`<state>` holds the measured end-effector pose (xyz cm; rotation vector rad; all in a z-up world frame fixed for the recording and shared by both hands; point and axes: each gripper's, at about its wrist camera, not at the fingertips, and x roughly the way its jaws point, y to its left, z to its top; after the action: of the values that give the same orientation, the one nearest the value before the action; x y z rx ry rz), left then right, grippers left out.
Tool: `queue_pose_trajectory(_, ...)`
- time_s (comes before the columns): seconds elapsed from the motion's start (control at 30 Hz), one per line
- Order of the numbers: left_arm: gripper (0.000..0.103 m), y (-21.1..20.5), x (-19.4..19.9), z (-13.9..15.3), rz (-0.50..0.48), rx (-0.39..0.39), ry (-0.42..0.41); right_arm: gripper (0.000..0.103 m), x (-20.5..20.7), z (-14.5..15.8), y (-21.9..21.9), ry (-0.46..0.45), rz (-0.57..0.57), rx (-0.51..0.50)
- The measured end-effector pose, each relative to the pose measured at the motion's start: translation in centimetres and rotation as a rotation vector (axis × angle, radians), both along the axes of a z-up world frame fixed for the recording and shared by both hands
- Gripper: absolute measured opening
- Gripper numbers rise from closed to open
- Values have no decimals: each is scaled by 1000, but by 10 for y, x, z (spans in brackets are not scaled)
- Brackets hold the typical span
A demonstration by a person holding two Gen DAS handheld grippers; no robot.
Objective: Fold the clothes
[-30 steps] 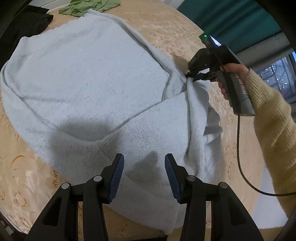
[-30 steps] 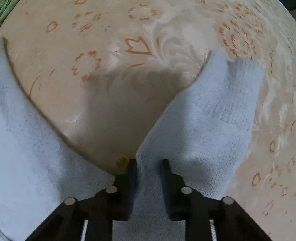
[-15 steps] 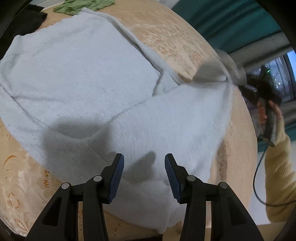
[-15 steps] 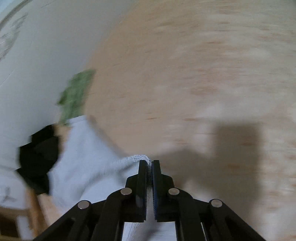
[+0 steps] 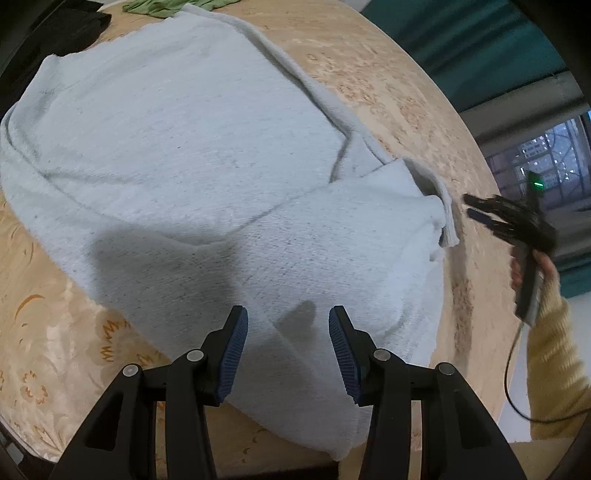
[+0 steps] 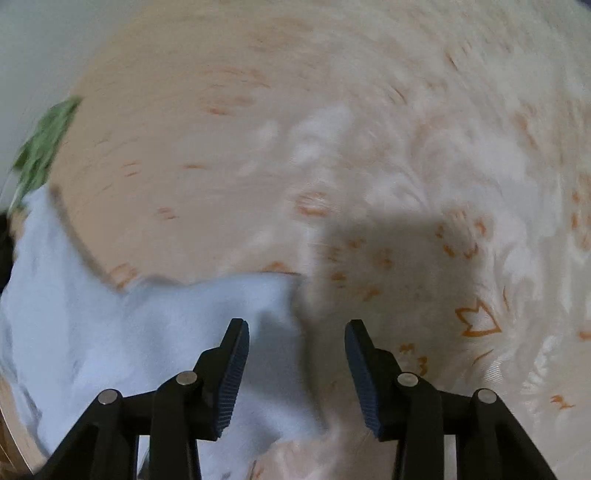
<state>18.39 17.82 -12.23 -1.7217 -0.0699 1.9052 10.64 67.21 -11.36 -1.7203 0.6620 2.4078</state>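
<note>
2 grippers are seen over a pale blue sweater [image 5: 177,147] that is spread flat on a surface [image 5: 388,85] with a tan flower-pattern cloth. One sleeve [image 5: 362,229] has been laid out to the right, with its cuff [image 5: 445,218] near the right edge of the surface.

The left gripper [image 5: 288,343] is held over the near part of the sweater. Its jaws are about half open, and nothing is held between them.

The right gripper [image 6: 297,373] is seen just right of the cuff in the left view. Its jaws are opening, and no cloth is pinched between them; in its own blurred view the sleeve end lies under and beside the left jaw, loose.

The step in hand looks like the laying out of the sleeve, so it can be folded. The folding itself looks barely started.

Next, the sleeve will likely have to be gripped again and carried left, across the body of the sweater. A soft, thick knit like this can slip or bunch, so a good pinch at the cuff is called for.

A green cloth [image 5: 173,5] and a black one [image 5: 70,26] lie at the far edge.
</note>
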Motion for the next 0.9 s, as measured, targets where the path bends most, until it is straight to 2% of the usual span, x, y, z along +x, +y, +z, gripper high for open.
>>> queue_pose_trajectory(0.1, 47, 0, -1, -1, 7, -1, -2, 46, 13, 22, -38, 72, 148, -26)
queue_pose_trajectory(0.13, 47, 0, -1, -1, 7, 3, -4, 51, 16, 23, -53, 73, 208, -3)
queue_pose_trajectory(0.17, 47, 0, -1, -1, 4, 3, -5, 59, 17, 19, -70, 55, 273, 48)
queue_pose_trajectory(0.2, 47, 1, 0, 0, -1, 4, -4, 61, 17, 13, -84, 27, 332, 113)
queue_pose_trajectory(0.3, 47, 2, 3, 2, -16, 5, -1, 58, 18, -10, -96, -75, 426, 285)
queue_pose_trajectory(0.37, 47, 2, 5, 6, -25, 21, 6, 12, 18, -19, -96, -97, 387, 300)
queue_pose_trajectory(0.5, 47, 13, 6, 15, -66, 80, 17, 11, 20, -4, -68, -16, 188, 153)
queue_pose_trajectory(0.6, 47, 22, 7, 17, -103, 87, 20, 10, 19, 28, -51, 69, 95, 137)
queue_pose_trajectory(0.67, 47, 32, 7, 15, -132, 110, -6, 10, 15, 55, -41, 123, 47, 79)
queue_pose_trajectory(0.73, 47, 41, 7, 12, -162, 130, -27, 10, 11, 79, -39, 167, 57, 2)
queue_pose_trajectory(0.8, 47, 51, 2, 4, -178, 114, -37, 10, 17, 100, -54, 206, 112, -116)
queue_pose_trajectory(0.87, 47, 50, -8, -3, -131, 103, -61, 10, 33, 107, -73, 214, 167, -257)
queue_pose_trajectory(0.9, 47, 45, -13, -5, -102, 121, -82, 10, 36, 107, -87, 208, 206, -328)
